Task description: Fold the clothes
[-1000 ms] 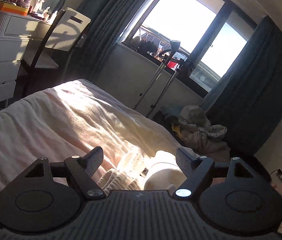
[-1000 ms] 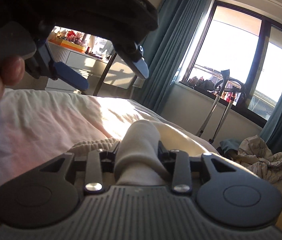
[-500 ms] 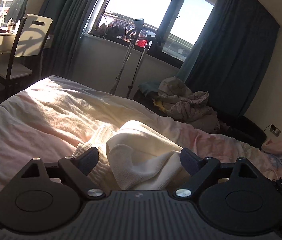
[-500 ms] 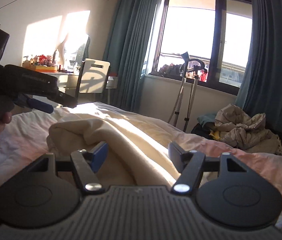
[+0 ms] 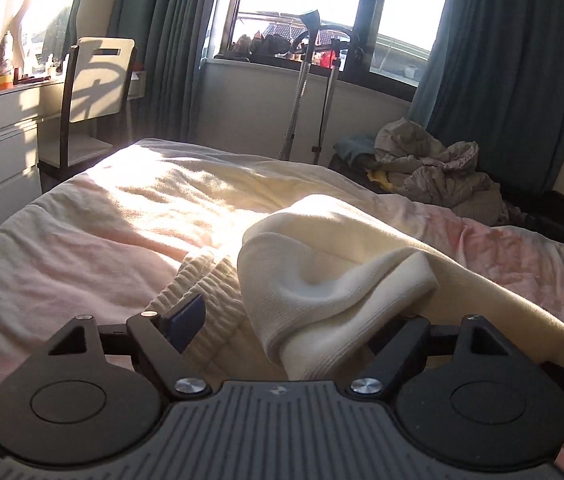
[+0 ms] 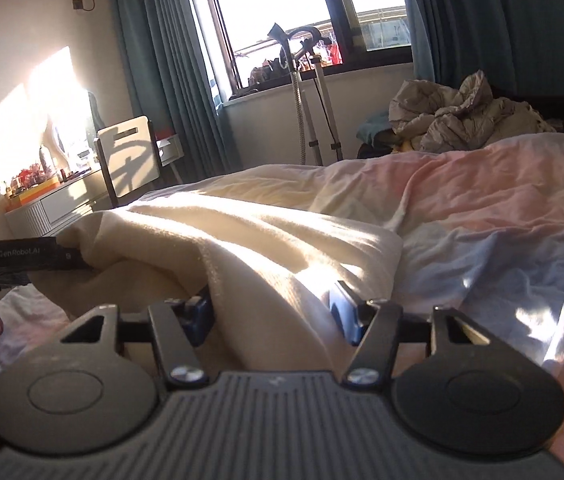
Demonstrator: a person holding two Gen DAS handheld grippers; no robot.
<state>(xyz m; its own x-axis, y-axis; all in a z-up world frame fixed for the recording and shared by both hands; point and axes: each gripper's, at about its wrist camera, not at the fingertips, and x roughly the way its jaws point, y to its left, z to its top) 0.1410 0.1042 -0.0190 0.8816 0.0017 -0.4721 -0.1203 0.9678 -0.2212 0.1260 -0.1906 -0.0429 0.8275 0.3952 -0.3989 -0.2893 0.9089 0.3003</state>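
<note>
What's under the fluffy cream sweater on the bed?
Under the cream knitted sweater you can see the pale pink bedsheet. Whether anything else lies beneath its folds is covered from view.

Your cream knitted garment [image 5: 334, 280] is soft cloth with a fine ribbed weave, its waistband [image 5: 201, 280] in coarser, rougher ribbing. Under it, the pale pink cotton bedsheet [image 5: 61, 248] looks matt and lightly creased. Your left gripper [image 5: 294, 320] is matt black plastic with a ribbed grey body, shiny metal screw heads and a blue rubbery finger pad [image 5: 187, 316]; the right gripper [image 6: 273, 312] looks the same. The teal curtains [image 6: 161, 72] are heavy matt cloth, and the steamer pole [image 5: 300, 96] is dull metal.
</note>
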